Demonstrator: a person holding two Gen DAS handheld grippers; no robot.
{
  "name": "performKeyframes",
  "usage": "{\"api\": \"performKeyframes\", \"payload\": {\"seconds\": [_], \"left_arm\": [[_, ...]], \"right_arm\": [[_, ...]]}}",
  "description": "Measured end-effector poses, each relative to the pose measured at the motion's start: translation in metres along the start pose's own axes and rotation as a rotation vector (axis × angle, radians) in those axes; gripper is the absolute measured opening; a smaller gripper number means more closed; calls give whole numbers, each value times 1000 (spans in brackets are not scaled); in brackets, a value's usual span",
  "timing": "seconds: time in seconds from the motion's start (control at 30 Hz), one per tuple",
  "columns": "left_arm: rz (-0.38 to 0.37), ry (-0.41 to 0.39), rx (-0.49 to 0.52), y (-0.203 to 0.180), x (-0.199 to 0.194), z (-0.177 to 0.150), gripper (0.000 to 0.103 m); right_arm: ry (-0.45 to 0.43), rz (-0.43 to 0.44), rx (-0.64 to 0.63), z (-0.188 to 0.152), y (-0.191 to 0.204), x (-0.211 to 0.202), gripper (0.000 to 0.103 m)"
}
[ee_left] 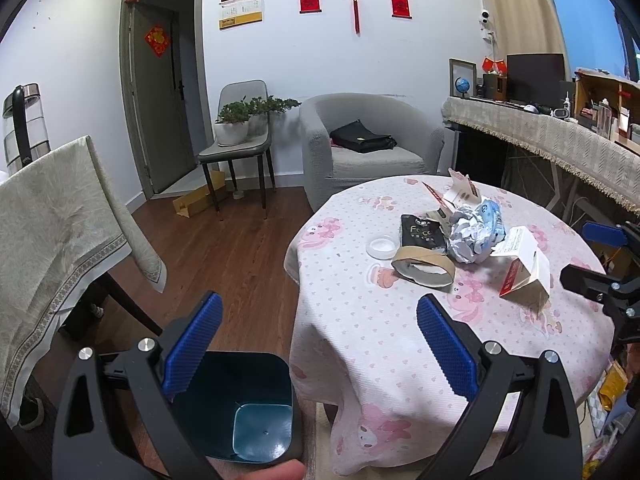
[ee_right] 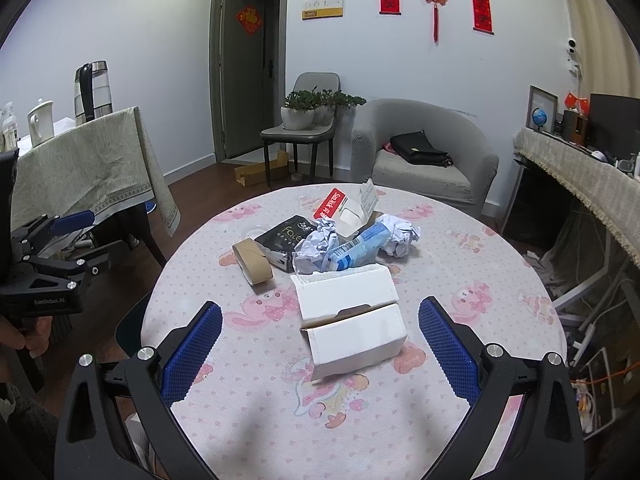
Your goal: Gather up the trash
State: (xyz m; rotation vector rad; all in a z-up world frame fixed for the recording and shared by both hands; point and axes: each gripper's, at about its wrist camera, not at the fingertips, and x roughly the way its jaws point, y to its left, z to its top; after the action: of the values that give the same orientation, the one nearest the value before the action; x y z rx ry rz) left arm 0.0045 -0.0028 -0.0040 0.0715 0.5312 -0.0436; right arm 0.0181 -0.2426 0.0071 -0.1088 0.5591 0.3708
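Round table [ee_right: 500, 280] draped in a white woven cloth printed with pink cartoon rabbits and small dots; the cloth hangs in folds over the near edge. Trash lies clustered at the table's middle: an open white cardboard box [ee_right: 352, 320] with its flap raised, nearest the right gripper; a squat brown cardboard tape core [ee_right: 253, 261] lying on its side; a glossy black foil pouch [ee_right: 286, 236]; balls of crumpled white paper [ee_right: 316, 248]; a pale blue plastic wrapper [ee_right: 354, 250] leaning on the paper; a torn red-and-white card carton [ee_right: 348, 210] at the back.

Left gripper [ee_left: 318, 342]: black frame, blue dimpled rubber pads, fingers spread wide with nothing between them, held off the table's left edge. Right gripper [ee_right: 320, 344]: same build, fingers likewise wide apart and empty, poised above the cloth with the white box lying in the gap ahead, untouched.

Left wrist view only: a dark teal plastic waste bin [ee_left: 256, 412], square with rounded corners and empty, standing on the wood-plank floor just beside the table; also a small round white lid [ee_left: 383, 248] flat on the cloth, touching the tape core. Right wrist view only: a second paper ball behind the wrapper.

Surroundings: grey upholstered armchair [ee_right: 428, 160] holding a black bag, a grey chair with potted plants [ee_right: 298, 128], a cloth-covered side table [ee_right: 88, 168] at left.
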Motion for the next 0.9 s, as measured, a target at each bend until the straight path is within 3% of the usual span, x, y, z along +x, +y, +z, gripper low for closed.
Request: {"api": "performKeyframes", "payload": {"seconds": [0.4, 0.6, 0.7, 0.83, 0.9], "left_arm": [[-115, 26, 44, -7, 16, 4, 97], [-183, 50, 69, -13, 32, 9, 79], [-250, 71, 79, -19, 42, 10, 74], [-312, 96, 95, -30, 52, 12, 57], [-354, 127, 97, -35, 60, 12, 54]], "right_arm": [[72, -10, -14, 1, -13, 21, 99], [118, 5, -35, 5, -17, 37, 99], [143, 16, -52, 6, -17, 45, 99], [168, 22, -70, 7, -17, 55, 99], [177, 26, -74, 8, -18, 59, 99]]}}
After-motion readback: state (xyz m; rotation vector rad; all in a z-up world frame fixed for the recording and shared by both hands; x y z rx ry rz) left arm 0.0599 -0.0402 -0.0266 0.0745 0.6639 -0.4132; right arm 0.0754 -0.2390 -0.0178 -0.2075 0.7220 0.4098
